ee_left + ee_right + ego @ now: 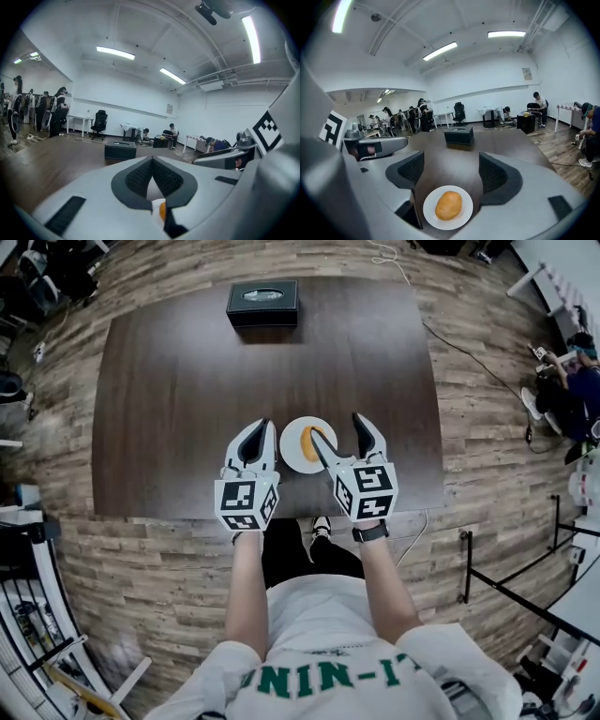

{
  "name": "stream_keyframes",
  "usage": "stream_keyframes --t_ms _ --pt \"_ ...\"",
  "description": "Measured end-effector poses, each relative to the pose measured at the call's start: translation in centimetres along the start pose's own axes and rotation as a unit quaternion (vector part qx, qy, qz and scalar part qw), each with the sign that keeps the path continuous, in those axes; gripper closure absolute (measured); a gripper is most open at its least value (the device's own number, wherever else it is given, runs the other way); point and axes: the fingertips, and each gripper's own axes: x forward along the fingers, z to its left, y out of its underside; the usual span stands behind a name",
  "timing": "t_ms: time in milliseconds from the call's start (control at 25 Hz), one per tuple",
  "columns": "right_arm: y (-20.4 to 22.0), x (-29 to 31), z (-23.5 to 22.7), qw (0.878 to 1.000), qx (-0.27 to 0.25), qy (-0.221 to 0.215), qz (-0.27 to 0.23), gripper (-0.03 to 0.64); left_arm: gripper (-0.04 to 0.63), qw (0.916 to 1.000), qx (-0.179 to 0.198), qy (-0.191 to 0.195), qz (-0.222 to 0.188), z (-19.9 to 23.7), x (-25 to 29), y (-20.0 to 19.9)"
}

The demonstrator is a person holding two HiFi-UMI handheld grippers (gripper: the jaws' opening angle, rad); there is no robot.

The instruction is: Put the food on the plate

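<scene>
A round orange piece of food point(310, 440) lies on a small white plate point(292, 457) near the front edge of the dark wooden table point(169, 399). My right gripper point(336, 426) hovers over the plate's right side, open, with nothing between its pads. The right gripper view looks down on the food point(448, 205) resting on the plate point(432, 219), below and short of the gripper point(451, 169). My left gripper point(265, 424) sits just left of the plate, shut and empty. In the left gripper view its tips point(152, 159) meet, and a sliver of food point(162, 211) shows below them.
A black tissue box point(262, 302) stands at the table's far edge, also seen straight ahead as the box point(458, 135) in the right gripper view. Wood floor surrounds the table. People, chairs and desks are further off in the room; a seated person point(574, 381) is at the right.
</scene>
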Motion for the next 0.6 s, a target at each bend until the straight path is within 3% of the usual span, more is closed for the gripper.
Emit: stream_keyframes --t_ms 600 --pt "-11.2 -5.6 0.4 0.995 -0.028 0.004 -0.099 0.249 0.583 0.9983 0.035 -0.024 -0.041 -1.7 -2.5 -11.0"
